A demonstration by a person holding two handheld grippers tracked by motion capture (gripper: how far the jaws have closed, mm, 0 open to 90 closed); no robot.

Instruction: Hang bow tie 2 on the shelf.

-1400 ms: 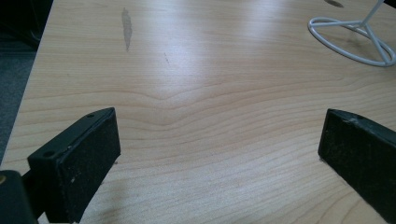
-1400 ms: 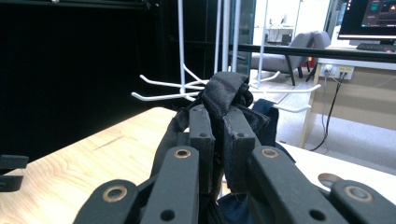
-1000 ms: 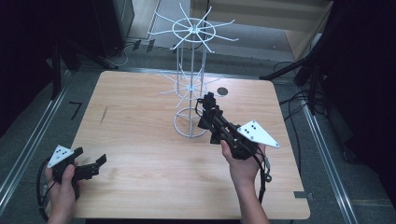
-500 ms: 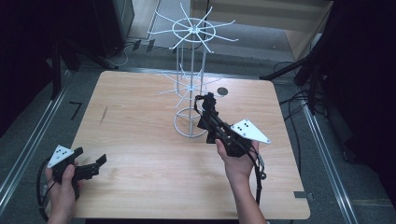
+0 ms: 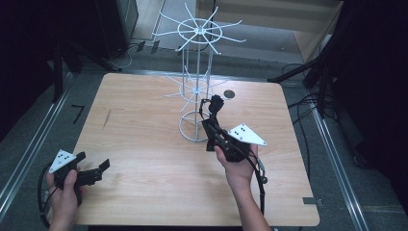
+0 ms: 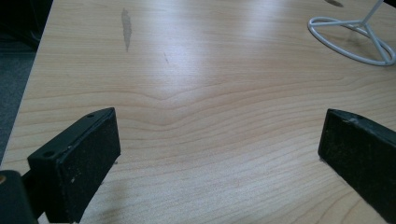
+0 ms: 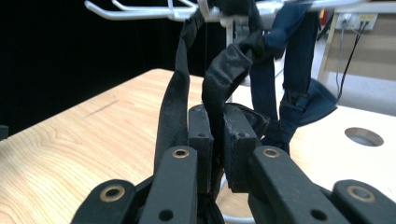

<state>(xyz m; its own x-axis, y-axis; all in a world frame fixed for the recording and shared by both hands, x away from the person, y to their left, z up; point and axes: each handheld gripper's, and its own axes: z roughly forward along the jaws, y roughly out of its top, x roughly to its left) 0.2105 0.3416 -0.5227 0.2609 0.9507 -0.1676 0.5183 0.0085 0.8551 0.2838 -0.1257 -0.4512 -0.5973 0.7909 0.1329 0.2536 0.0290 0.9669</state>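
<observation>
black strap's (image 7: 219,79) lower end hidden between jaws

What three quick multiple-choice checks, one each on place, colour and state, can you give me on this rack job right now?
1. Where is the left gripper?
A. Near the table's front left corner
B. At the rack's top ring
C. Over the round hole

2. What colour is the wire rack?
A. Red
B. White
C. Yellow

3. How do the right gripper's jaws stand?
A. Wide open
B. Shut on bare wire
C. Shut on the black strap

Answers: 1 A, the high view shows it low and left. 2 B, its wires are white. 3 C, the right gripper view shows the strap pinched between them.
</observation>
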